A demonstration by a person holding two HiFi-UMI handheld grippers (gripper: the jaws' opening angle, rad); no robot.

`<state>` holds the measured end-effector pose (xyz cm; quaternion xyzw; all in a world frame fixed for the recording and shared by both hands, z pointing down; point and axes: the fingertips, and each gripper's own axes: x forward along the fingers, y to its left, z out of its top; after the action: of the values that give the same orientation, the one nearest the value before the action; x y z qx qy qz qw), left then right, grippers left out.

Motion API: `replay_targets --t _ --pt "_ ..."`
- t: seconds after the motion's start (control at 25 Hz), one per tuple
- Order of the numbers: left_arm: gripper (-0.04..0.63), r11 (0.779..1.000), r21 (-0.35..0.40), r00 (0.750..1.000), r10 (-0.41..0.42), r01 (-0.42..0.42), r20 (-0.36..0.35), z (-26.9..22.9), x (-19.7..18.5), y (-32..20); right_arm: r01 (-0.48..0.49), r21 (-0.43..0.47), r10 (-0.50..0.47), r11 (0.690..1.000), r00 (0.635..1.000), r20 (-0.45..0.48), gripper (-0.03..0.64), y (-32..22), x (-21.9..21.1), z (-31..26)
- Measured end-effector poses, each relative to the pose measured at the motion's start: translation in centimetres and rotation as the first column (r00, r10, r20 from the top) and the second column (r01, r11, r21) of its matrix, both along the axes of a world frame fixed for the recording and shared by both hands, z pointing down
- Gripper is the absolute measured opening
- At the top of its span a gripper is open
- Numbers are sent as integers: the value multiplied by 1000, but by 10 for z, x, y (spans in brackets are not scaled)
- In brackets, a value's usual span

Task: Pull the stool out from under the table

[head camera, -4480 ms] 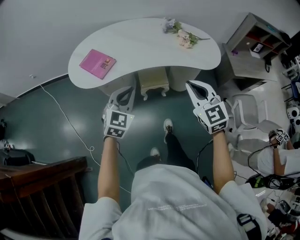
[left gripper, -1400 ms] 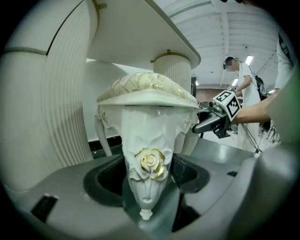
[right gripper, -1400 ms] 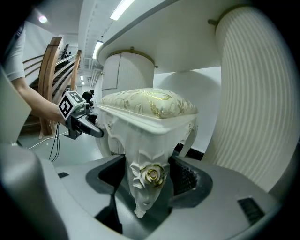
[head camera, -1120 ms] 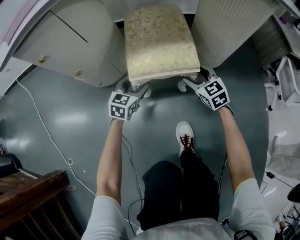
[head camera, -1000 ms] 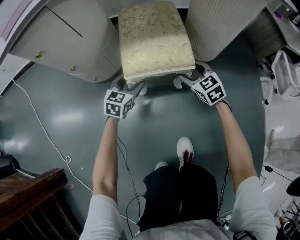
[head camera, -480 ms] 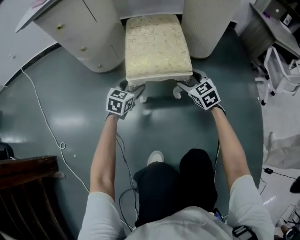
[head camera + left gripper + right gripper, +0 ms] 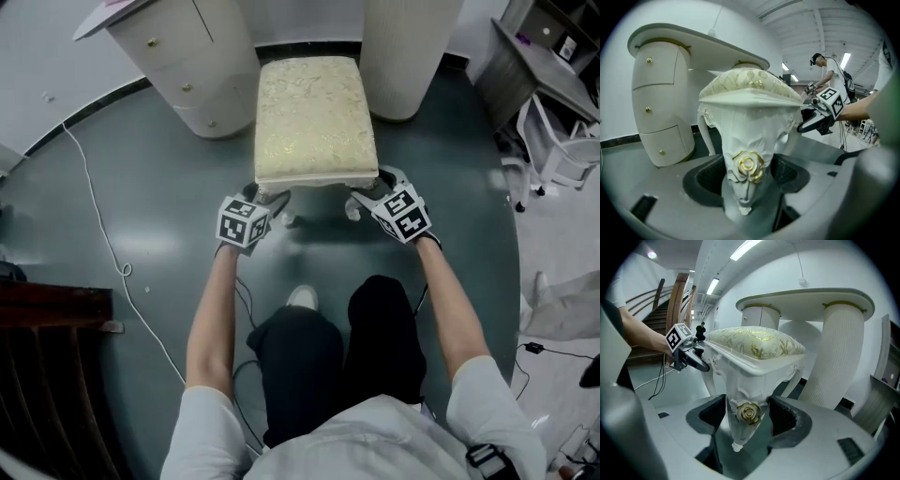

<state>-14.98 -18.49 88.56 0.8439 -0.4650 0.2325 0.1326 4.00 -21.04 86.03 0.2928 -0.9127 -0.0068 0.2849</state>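
The cream stool (image 7: 316, 117) with a gold-patterned cushion stands on the dark green floor, out in front of the white table's two pedestals (image 7: 187, 56). My left gripper (image 7: 267, 197) is shut on the stool's front left leg (image 7: 746, 164), with its gold rose carving between the black pads (image 7: 710, 178). The right gripper (image 7: 373, 185) is shut on the front right leg (image 7: 747, 416) in the same way. Each gripper shows in the other's view: the right gripper (image 7: 820, 117) and the left gripper (image 7: 686, 357). The tabletop (image 7: 693, 42) overhangs behind the stool.
A white cable (image 7: 94, 216) runs over the floor at left. Dark wooden stairs (image 7: 47, 375) stand at lower left. A white chair (image 7: 553, 141) and a grey shelf (image 7: 553, 37) are at right. My shoe (image 7: 300, 298) is just behind the stool. Another person (image 7: 827, 70) stands far off.
The stool has slid out from between the pedestals toward me, both grippers still on its front legs. I have stepped back, and more floor shows around the stool.
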Motion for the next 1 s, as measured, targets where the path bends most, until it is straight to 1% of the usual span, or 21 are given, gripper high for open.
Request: replay_targets --t 0.2,0.4,0.56,0.72,0.84,0.92,1.0 --pt "302 1000 -24 1000 8 -8 -1 0 3 35 36 -8 -36 999 999 -14 299 33 5 0" --pt "302 1000 -26 1000 13 -13 -8 2 8 62 29 -3 -29 1000 999 -13 299 59 8 -1" --pt "302 999 -42 1000 26 -26 0 4 10 81 24 -20 -25 999 1000 -19 299 82 12 4" --pt "302 999 -33 1000 -2 2 6 6 10 88 23 -25 -23 999 1000 -21 299 89 12 5" --pt "302 999 -38 999 -24 25 24 9 8 91 41 -24 -42 999 998 -49 299 91 14 4" --pt "302 998 -43 998 -42 44 39 10 1 98 52 -6 -52 999 997 -62 299 93 22 -1" --pt "302 997 -32 997 -72 73 31 5 -9 107 38 4 -38 999 998 -59 299 94 39 -10"
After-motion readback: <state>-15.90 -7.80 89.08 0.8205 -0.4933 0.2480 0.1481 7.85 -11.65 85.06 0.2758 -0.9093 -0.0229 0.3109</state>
